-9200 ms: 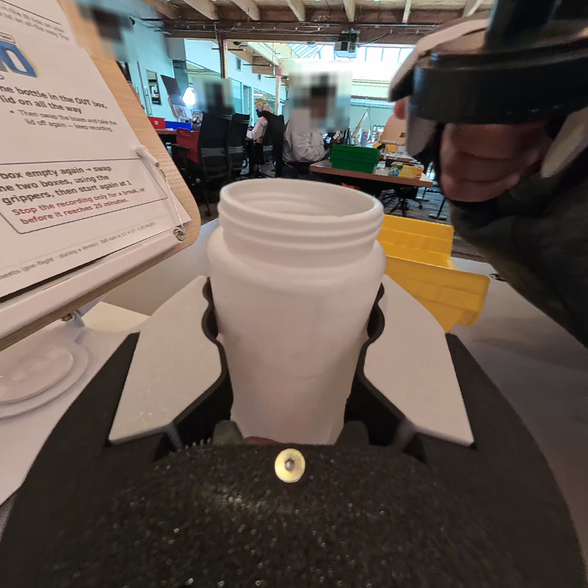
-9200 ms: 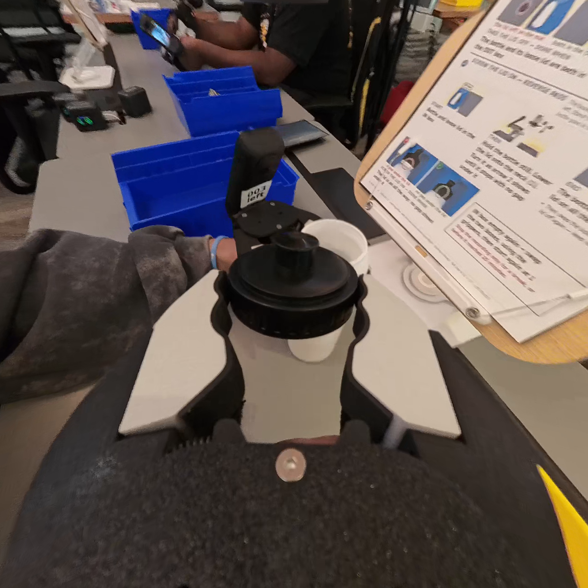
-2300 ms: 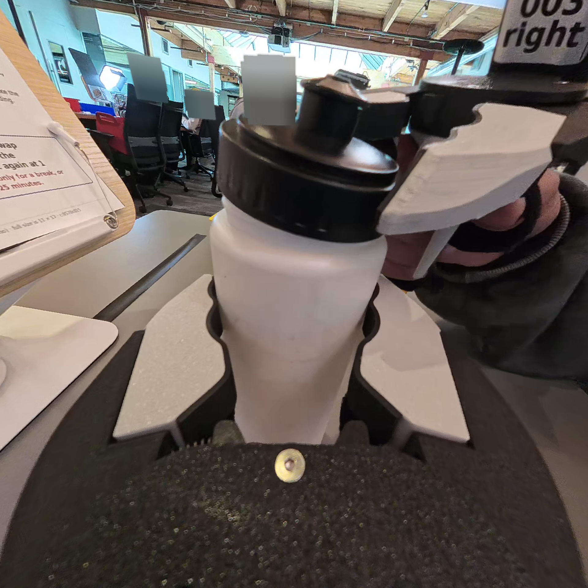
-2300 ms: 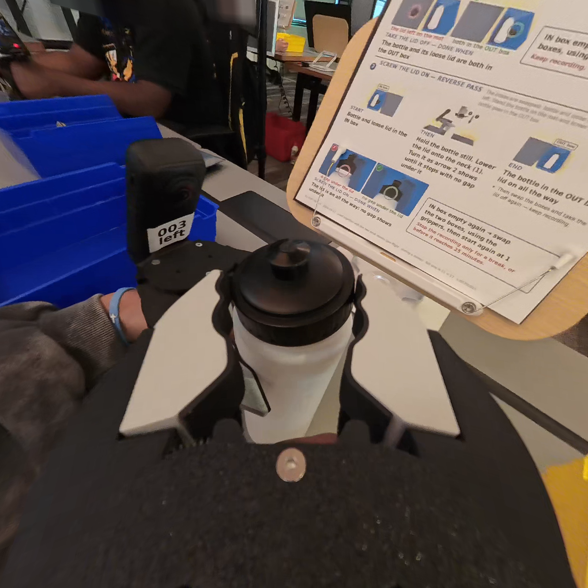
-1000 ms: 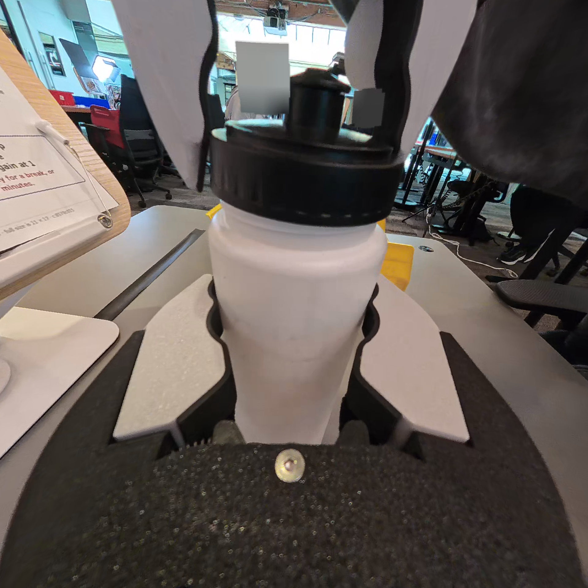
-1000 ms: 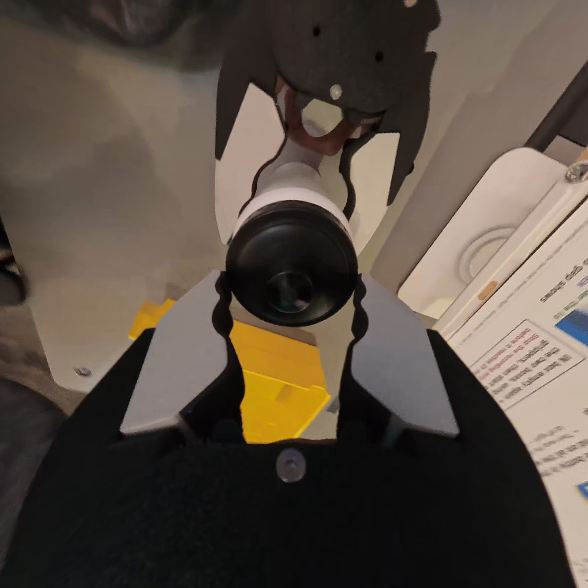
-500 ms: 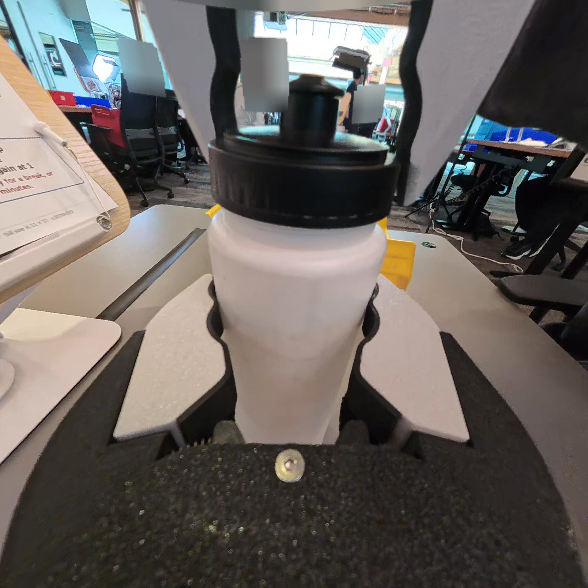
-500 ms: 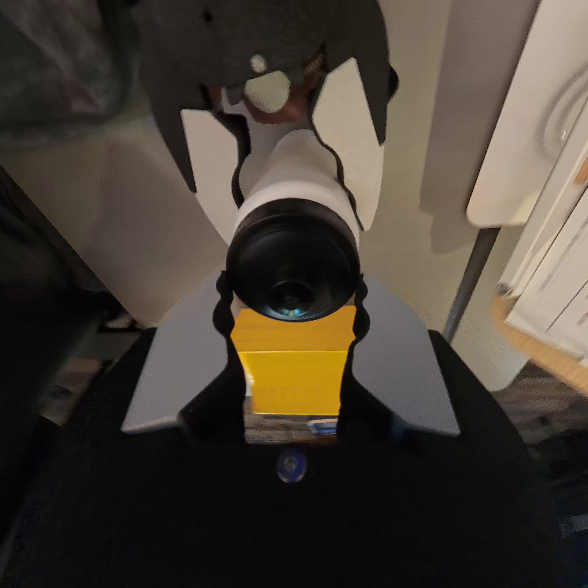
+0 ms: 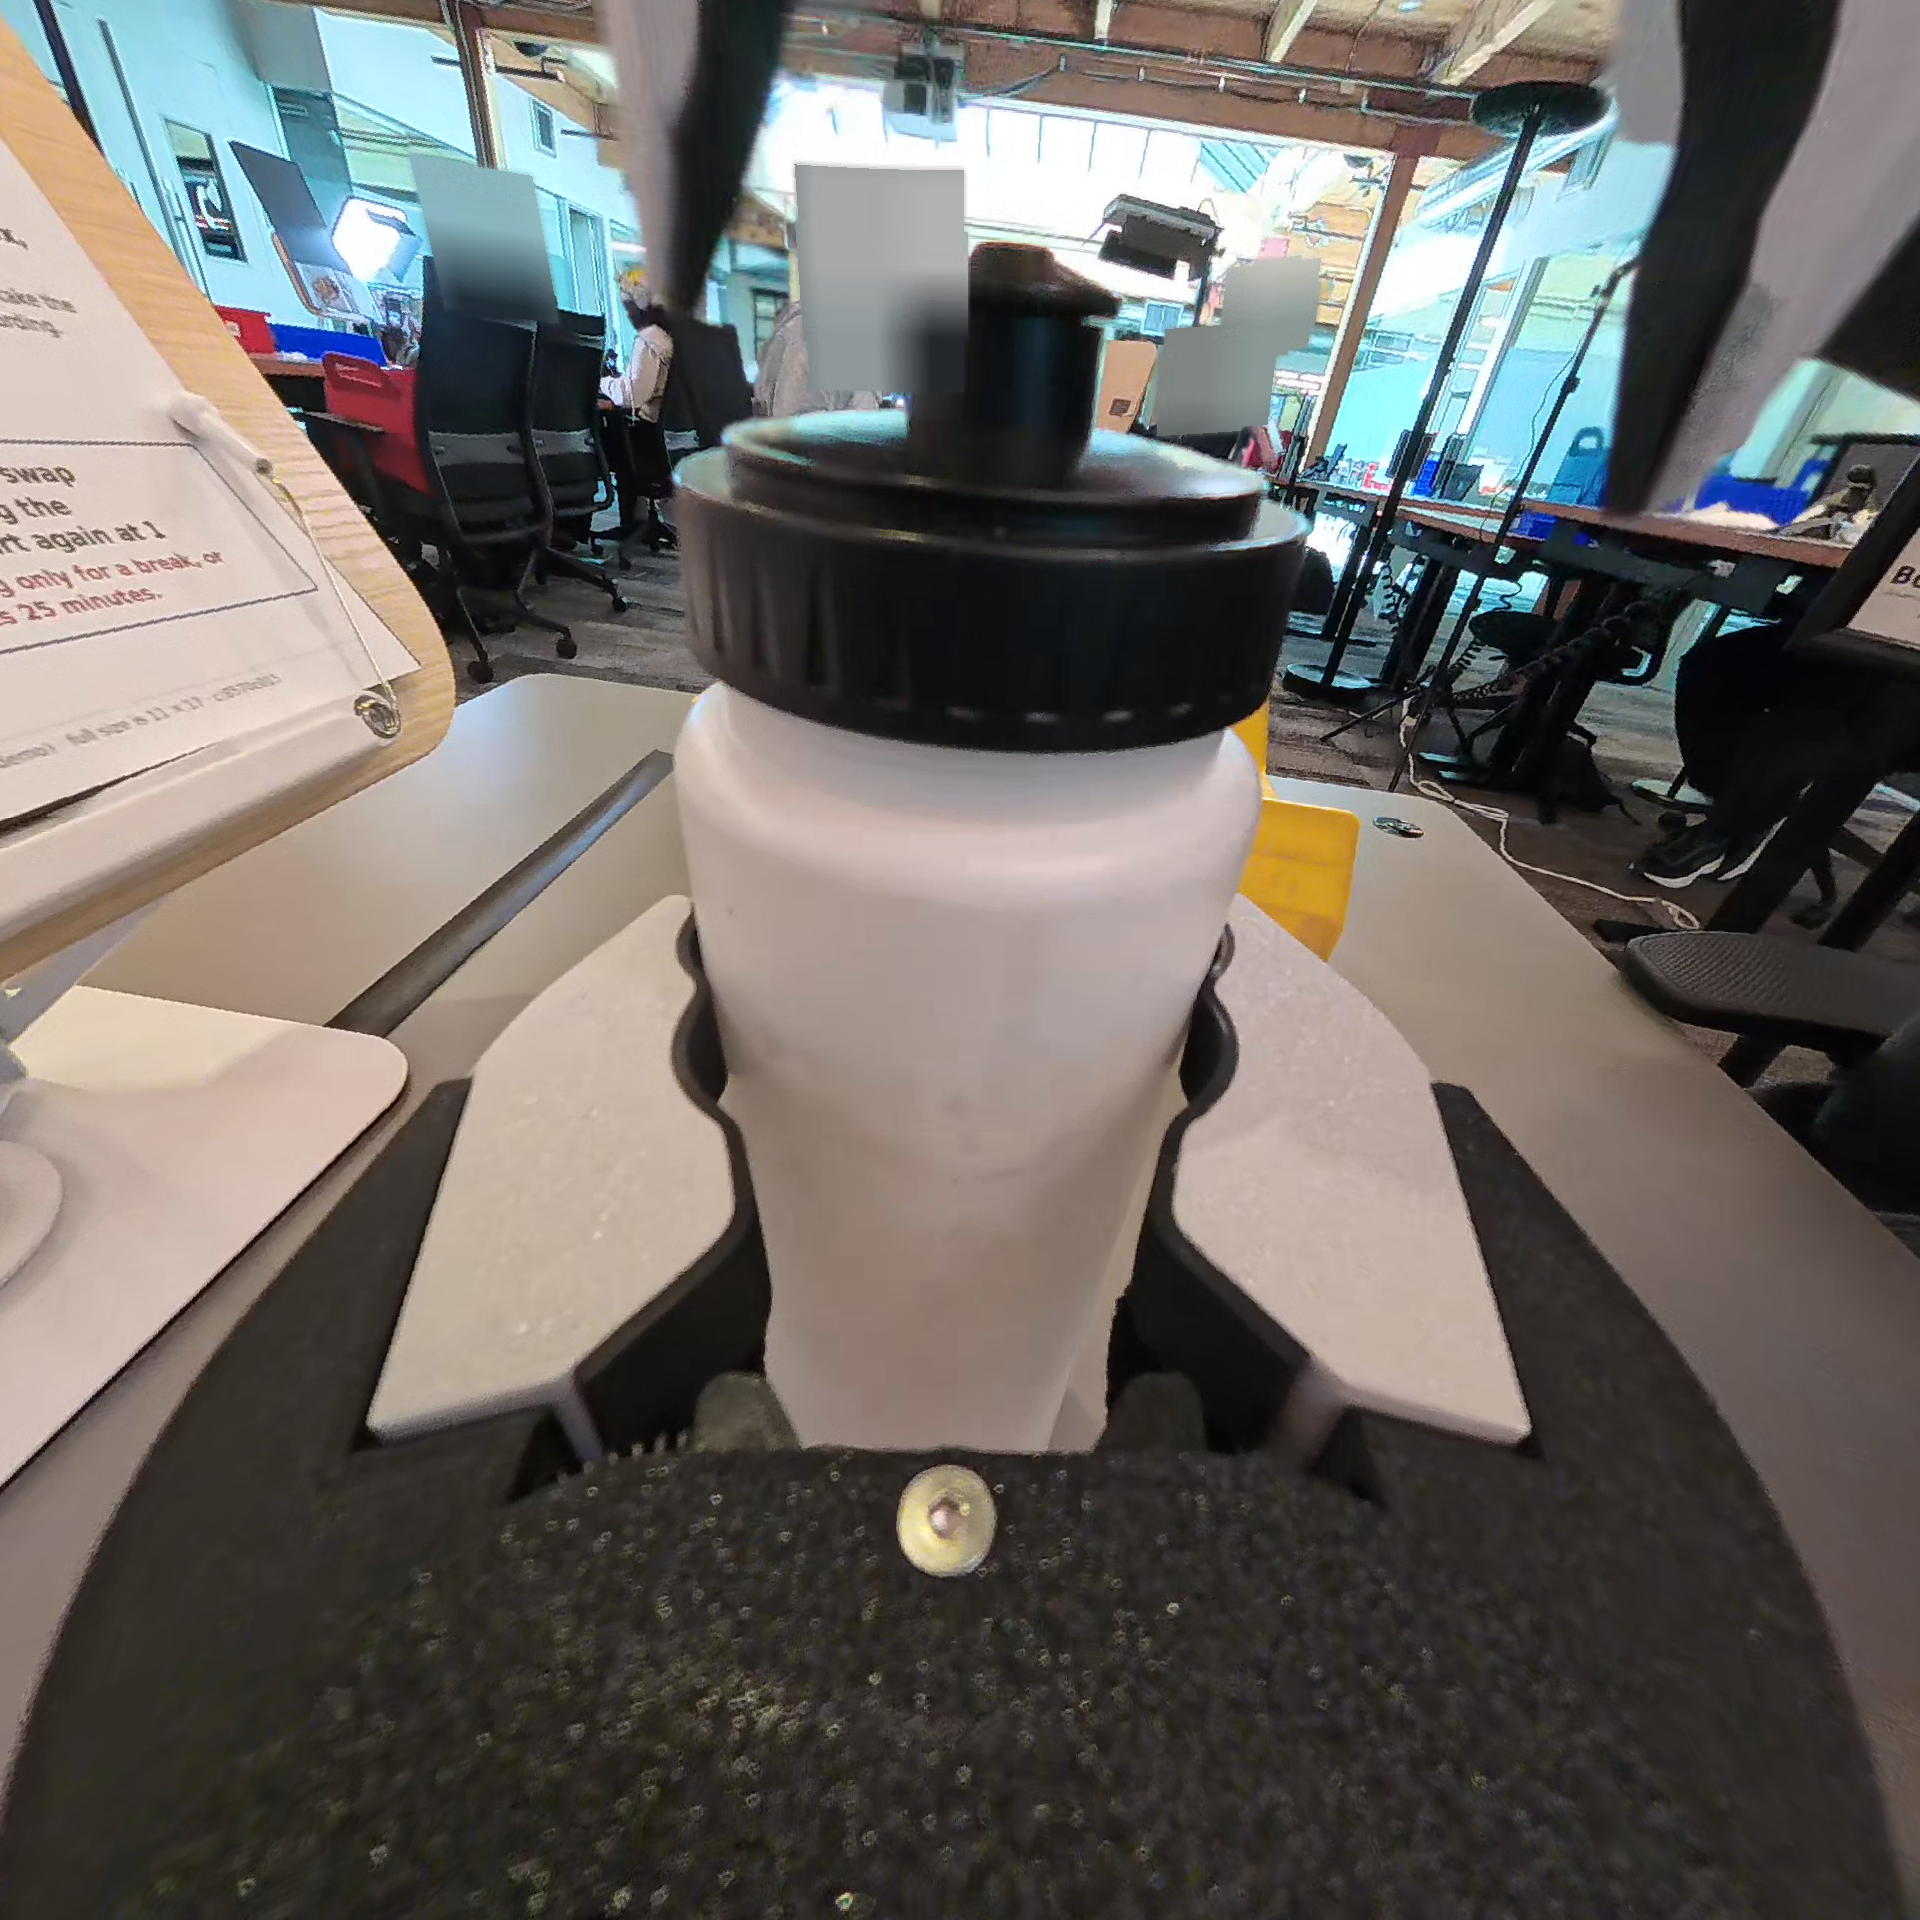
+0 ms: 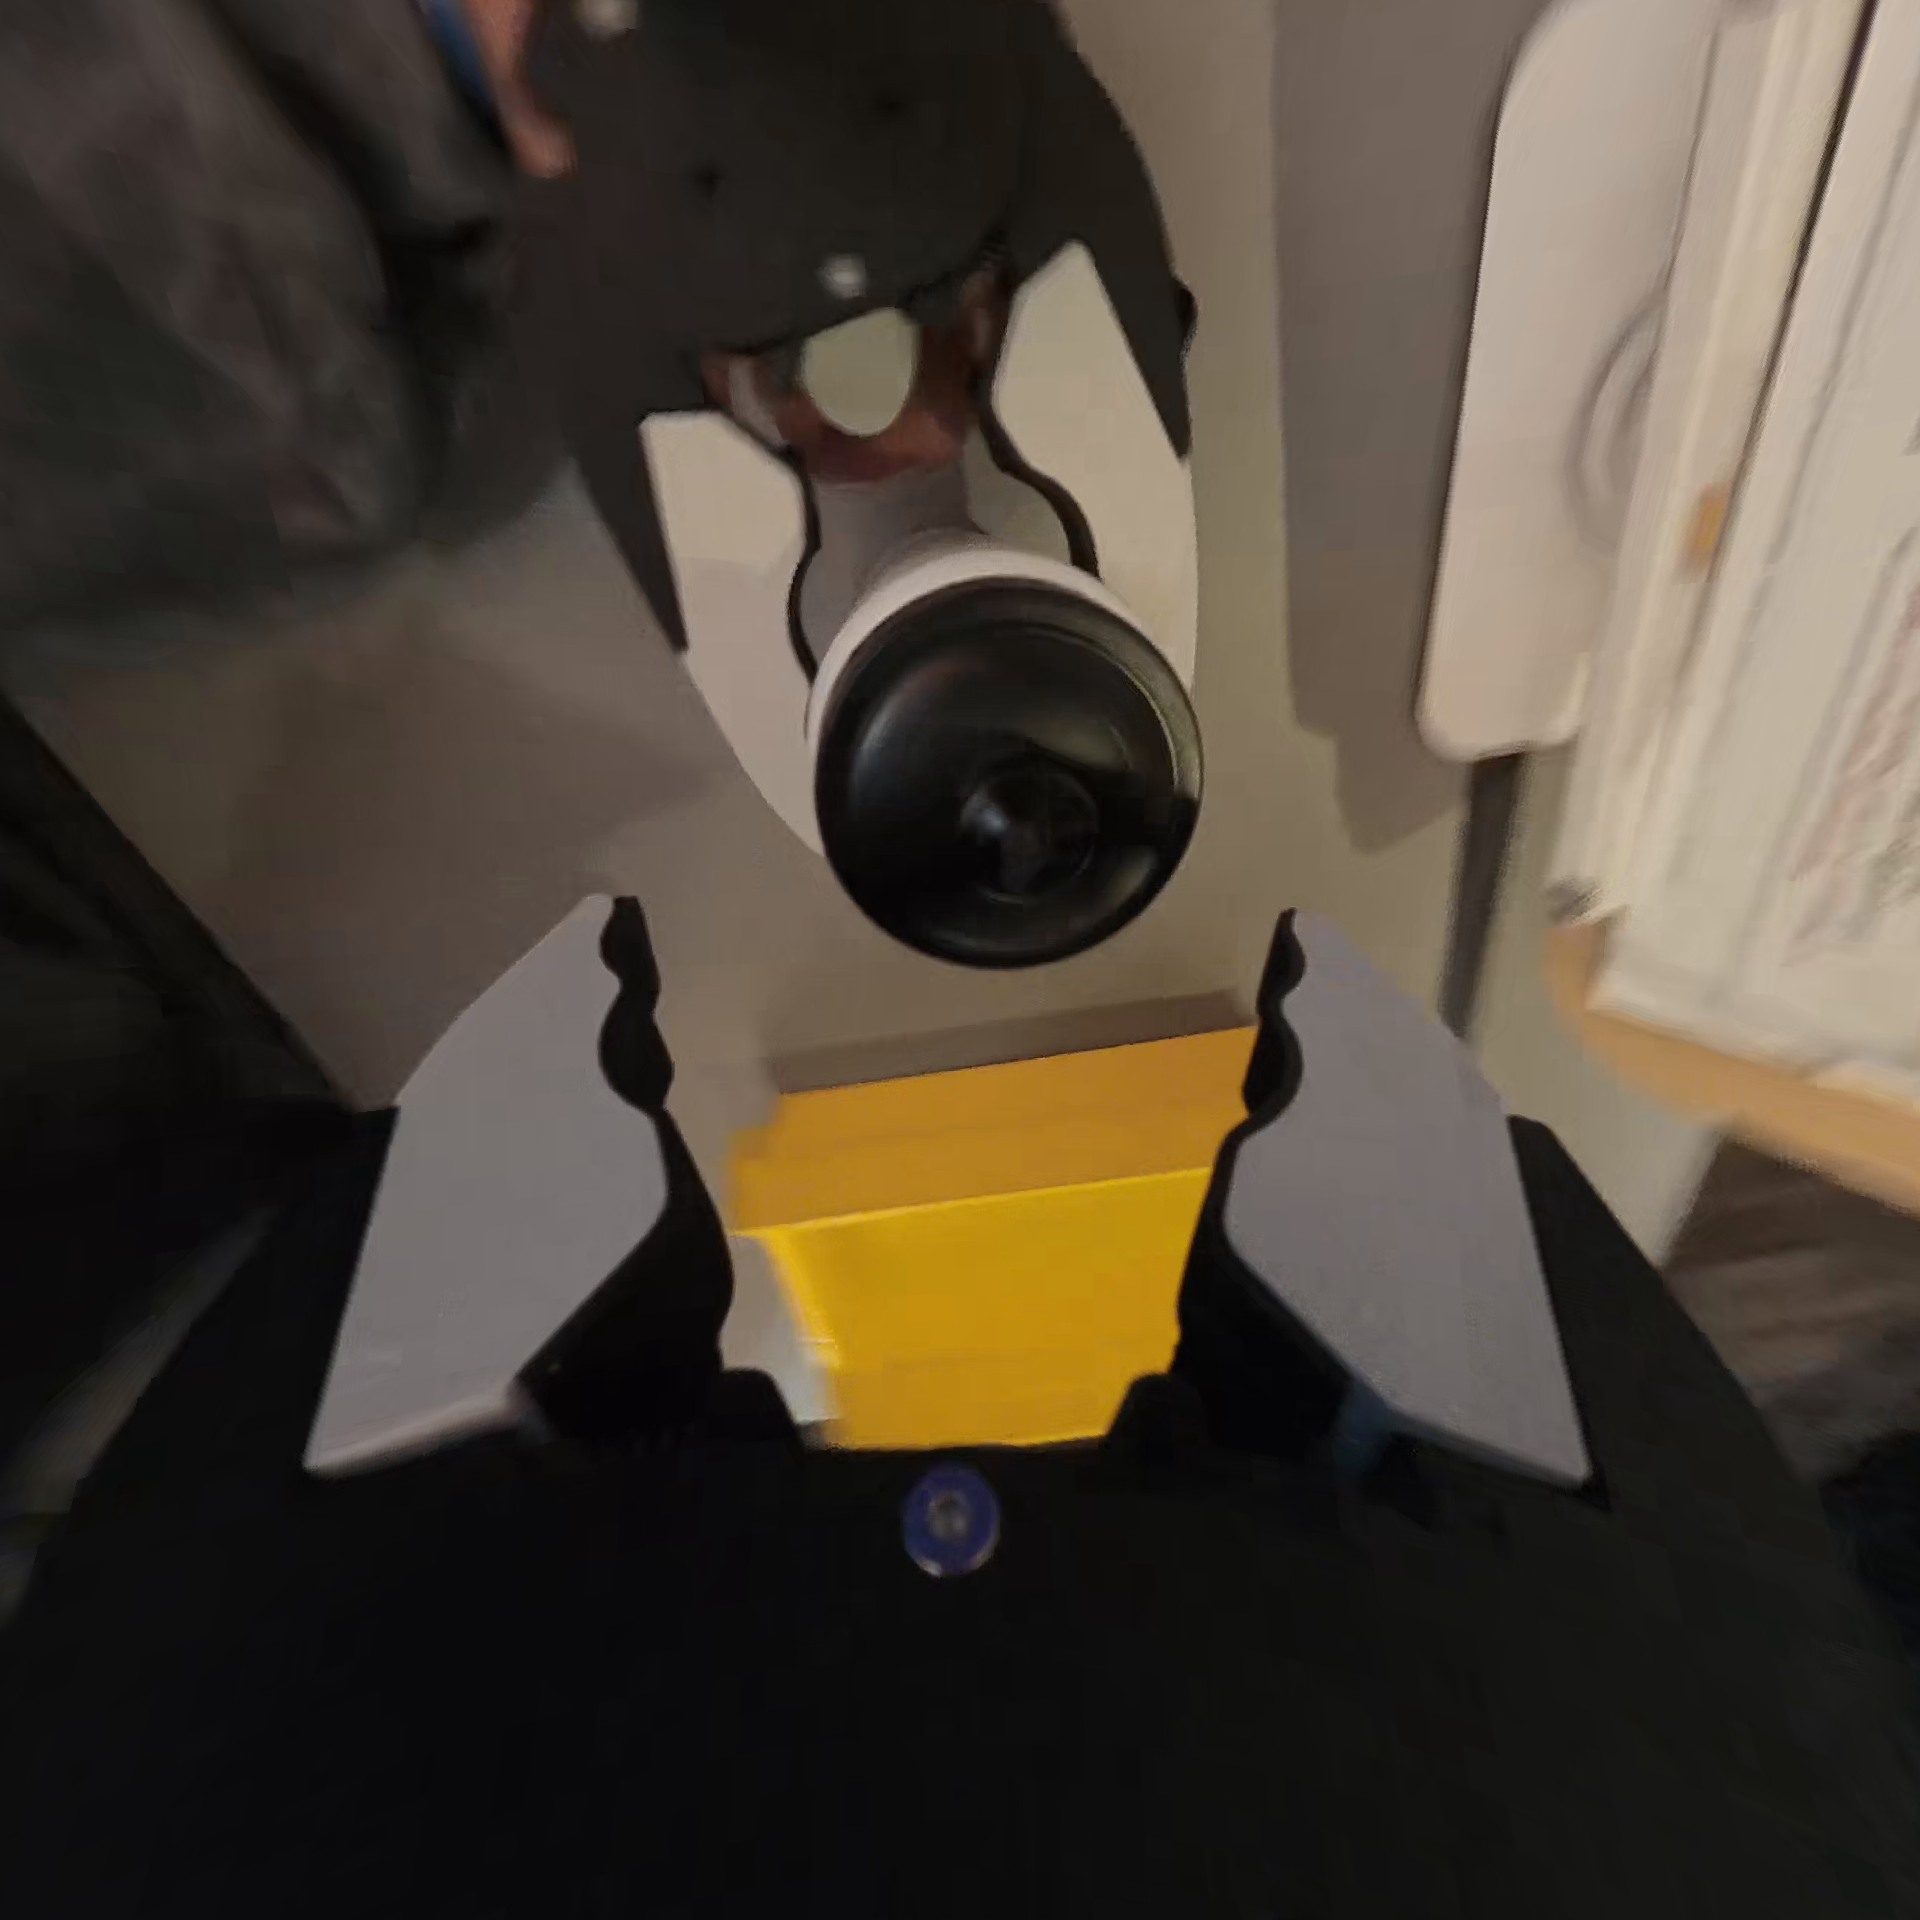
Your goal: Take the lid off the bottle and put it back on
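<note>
your left gripper (image 9: 951, 1049) has its jaws closed tight on the waist of the white plastic bottle (image 9: 961, 997), holding it upright above the near part of the grey bench (image 9: 312, 894). the black ribbed screw lid with its pull spout (image 9: 987, 592) sits on the neck with no gap visible under its rim. your right gripper (image 10: 951, 971) hangs above the lid, jaws spread wide, gripping nothing and touching nothing.

the bottle looks light and probably empty, with a smooth, slightly yielding wall, so squeeze only firmly enough to stop it turning. take the lid by its ribbed skirt, not the narrow spout.

no brand shows on bottle or lid. a printed instruction sheet on a wooden board (image 9: 135, 499) stands at the bench's left edge; a yellow plastic bin (image 9: 1294, 862) sits behind the bottle.
</note>
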`<action>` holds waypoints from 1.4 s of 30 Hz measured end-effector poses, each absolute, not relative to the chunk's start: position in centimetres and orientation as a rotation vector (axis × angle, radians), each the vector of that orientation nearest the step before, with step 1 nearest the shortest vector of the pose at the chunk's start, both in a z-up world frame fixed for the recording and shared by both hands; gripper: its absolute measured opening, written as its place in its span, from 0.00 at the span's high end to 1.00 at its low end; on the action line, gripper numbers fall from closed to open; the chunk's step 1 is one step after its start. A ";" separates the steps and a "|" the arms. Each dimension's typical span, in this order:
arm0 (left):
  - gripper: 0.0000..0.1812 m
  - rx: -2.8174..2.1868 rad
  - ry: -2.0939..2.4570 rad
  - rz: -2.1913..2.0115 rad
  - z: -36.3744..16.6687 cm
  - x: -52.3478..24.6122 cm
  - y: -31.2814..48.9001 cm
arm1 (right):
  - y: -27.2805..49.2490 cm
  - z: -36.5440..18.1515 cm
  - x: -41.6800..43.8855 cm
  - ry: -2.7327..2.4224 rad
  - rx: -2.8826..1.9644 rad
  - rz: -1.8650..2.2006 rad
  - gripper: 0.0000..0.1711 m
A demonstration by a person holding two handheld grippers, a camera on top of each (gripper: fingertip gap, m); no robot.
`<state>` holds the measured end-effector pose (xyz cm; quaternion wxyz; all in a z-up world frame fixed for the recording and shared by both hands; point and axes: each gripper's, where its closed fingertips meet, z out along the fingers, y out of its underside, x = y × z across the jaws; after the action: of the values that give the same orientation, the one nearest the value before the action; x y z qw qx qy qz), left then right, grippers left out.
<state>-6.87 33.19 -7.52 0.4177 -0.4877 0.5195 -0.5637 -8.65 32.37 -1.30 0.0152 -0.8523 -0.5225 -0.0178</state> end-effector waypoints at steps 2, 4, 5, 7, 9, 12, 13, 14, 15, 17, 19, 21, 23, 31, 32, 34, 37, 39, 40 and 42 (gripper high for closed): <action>0.52 -1.222 1.315 -1.412 -7.6 -6.8 33.0 | 33.1 -0.2 -8.4 -1.995 -2.273 -0.191 0.35; 0.52 -1.221 1.329 -1.403 -7.6 -6.6 32.8 | 33.6 0.5 -8.5 -2.250 -1.919 -0.289 0.41; 0.52 -1.221 1.334 -1.397 -7.6 -6.6 32.8 | 34.1 0.7 -8.7 -2.307 -1.760 -0.322 0.42; 0.52 -1.222 1.343 -1.393 -7.7 -6.6 32.7 | 34.7 0.5 -8.8 -2.396 -1.592 -0.372 0.46; 0.52 -1.222 1.346 -1.396 -7.7 -6.6 32.7 | 34.4 -0.3 -8.3 -2.509 -1.544 -0.391 0.48; 0.52 -1.219 1.351 -1.405 -7.7 -6.6 32.6 | 34.4 -1.2 -7.8 -2.667 -1.351 -0.475 0.48; 0.52 -1.218 1.355 -1.405 -7.7 -6.6 32.6 | 34.4 -1.2 -8.0 -2.705 -1.264 -0.487 0.49; 0.52 -1.217 1.359 -1.405 -7.7 -6.6 32.5 | 34.3 -1.2 -8.5 -2.727 -1.191 -0.471 0.51; 0.52 -1.216 1.363 -1.403 -7.7 -6.6 32.5 | 34.2 -1.2 -8.9 -2.750 -1.138 -0.445 0.54; 0.52 -1.216 1.368 -1.401 -7.7 -6.6 32.5 | 34.0 -1.5 -9.2 -2.808 -1.052 -0.418 0.57; 0.52 -1.218 1.368 -1.402 -7.7 -6.6 32.5 | 33.8 -1.9 -9.3 -2.870 -0.990 -0.391 0.58; 0.52 -1.219 1.363 -1.407 -7.7 -6.7 32.6 | 33.9 -2.2 -9.3 -2.906 -1.000 -0.368 0.58; 0.52 -1.218 1.363 -1.409 -7.7 -6.7 32.6 | 33.8 -2.3 -9.3 -2.941 -1.003 -0.336 0.60; 0.52 -1.217 1.375 -1.397 -7.8 -6.5 32.4 | 33.4 -2.4 -9.0 -2.825 -1.350 -0.241 0.60; 0.52 -1.216 1.373 -1.399 -7.8 -6.5 32.4 | 33.4 -2.4 -9.0 -2.781 -1.427 -0.234 0.60; 0.52 -1.218 1.368 -1.400 -7.7 -6.6 32.5 | 33.3 -2.4 -8.9 -2.674 -1.614 -0.211 0.60; 0.52 -1.222 1.355 -1.404 -7.7 -6.7 32.7 | 33.5 -2.4 -9.1 -2.488 -1.902 -0.182 0.60; 0.52 -1.221 1.348 -1.410 -7.7 -6.8 32.7 | 33.5 -2.4 -9.1 -2.355 -2.098 -0.194 0.60; 0.52 -1.220 1.348 -1.409 -7.7 -6.8 32.7 | 33.5 -2.4 -9.1 -2.309 -2.163 -0.210 0.60; 0.52 -1.220 1.354 -1.404 -7.7 -6.7 32.6 | 33.3 -2.4 -9.0 -2.209 -2.308 -0.259 0.60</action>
<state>-6.74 32.63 -7.68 0.4081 -0.4840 0.5373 -0.5573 -9.02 33.31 -2.43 -0.0320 -0.7197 -0.6889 -0.0807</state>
